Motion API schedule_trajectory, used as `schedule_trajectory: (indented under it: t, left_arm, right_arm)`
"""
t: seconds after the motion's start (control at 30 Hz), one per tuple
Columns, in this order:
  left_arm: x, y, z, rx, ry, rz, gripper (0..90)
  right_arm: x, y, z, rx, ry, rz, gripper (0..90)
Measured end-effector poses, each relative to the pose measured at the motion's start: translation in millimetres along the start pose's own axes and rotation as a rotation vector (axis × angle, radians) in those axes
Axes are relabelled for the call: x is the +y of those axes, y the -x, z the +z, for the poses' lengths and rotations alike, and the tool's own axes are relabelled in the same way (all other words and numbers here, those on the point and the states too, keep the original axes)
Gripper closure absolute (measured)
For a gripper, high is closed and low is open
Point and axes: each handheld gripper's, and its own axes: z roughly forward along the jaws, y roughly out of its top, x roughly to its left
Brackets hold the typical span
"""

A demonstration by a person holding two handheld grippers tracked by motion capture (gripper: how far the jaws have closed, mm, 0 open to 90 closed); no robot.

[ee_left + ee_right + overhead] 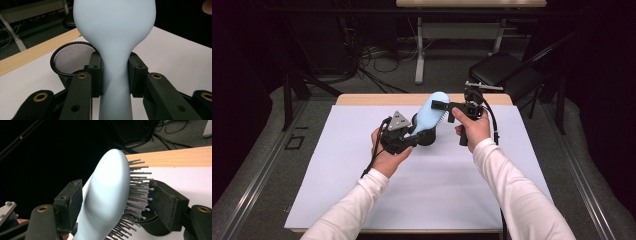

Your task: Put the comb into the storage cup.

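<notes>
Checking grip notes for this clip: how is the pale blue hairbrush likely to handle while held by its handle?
The hairbrush looks stiff: it keeps its shape with the left gripper clamped on its narrow handle. Its smooth, rounded back may slip or twist between the pads. The wide head probably makes it top-heavy, and its bristles likely flex.

- Pale blue plastic hairbrush (430,112) with grey ball-tipped bristles (138,187) — held tilted above the bench, head up and away.
- Its narrow handle (115,82) is clamped.
</notes>
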Motion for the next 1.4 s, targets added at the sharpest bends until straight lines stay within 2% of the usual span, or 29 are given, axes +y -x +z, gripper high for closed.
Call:
schedule_trajectory:
  t: [0.37,0.83,1.4]
  left_arm:
    - [0.2,2.0,2.2,-0.006,0.001,0.001,69.5]
    - [0.0,3.6,5.1,-0.011,-0.003,0.003,69.5]
    - [-2.5,4.1,7.5,-0.013,-0.009,0.005,69.5]
  right_arm:
    - [-2.4,0.3,1.9,0.011,0.006,0.010,28.9]
    - [-4.5,2.9,3.3,0.029,-0.006,0.055,31.0]
    - [-8.0,10.4,3.6,0.061,-0.013,0.154,38.1]
